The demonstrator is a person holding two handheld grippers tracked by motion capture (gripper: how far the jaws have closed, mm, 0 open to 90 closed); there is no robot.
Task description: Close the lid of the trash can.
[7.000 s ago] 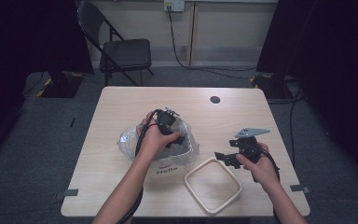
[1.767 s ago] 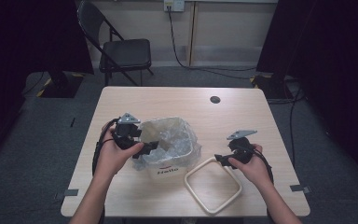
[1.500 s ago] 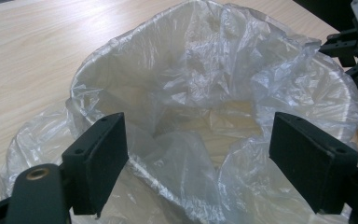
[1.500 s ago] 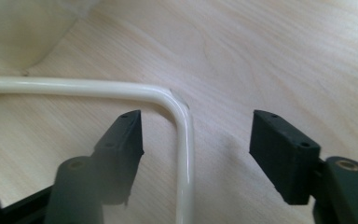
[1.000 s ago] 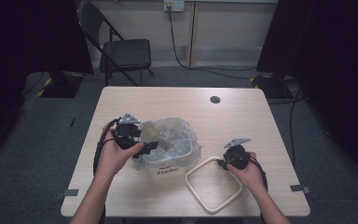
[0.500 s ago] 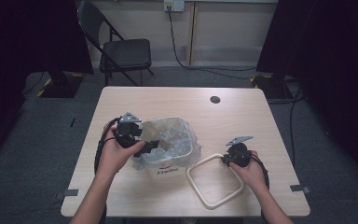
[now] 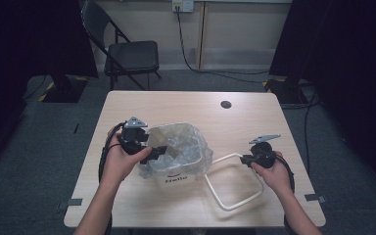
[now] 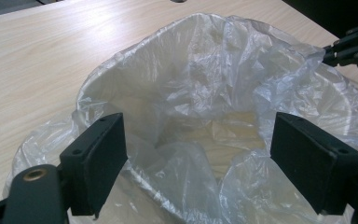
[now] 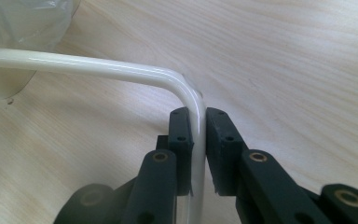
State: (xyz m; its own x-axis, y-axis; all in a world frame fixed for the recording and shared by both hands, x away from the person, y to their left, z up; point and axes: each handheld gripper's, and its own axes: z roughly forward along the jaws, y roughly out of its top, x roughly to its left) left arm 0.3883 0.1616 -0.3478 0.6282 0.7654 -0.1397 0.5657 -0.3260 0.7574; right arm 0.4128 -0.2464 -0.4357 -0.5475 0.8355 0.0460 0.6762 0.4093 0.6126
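Nearest to the person, at about 5 o'clock on the tabletop (image 7: 127, 200), lies the white frame (image 7: 235, 182), a rounded square ring. The right tongs (image 7: 245, 159) hold it at its far right corner: in the right gripper view the two jaws are closed narrow on the tube of the frame (image 9: 193, 112), just after the bend, and the long bar goes away from the bend toward 9 o'clock, to the bin.

A little farther, near the middle of the tabletop, stands the small bin with a clear plastic bag (image 7: 178, 147) inside it. It is just beside the frame, at 10 o'clock from it. The left tongs (image 7: 156, 149) are at the left rim of the bag (image 8: 205, 93), with jaws wide apart and nothing between them.

I judge that the frame must go over the mouth of the bin, so the right hand (image 7: 274, 171) must carry it toward 10 o'clock. The left hand (image 7: 122, 159) is nearer to the bag and can keep it steady.
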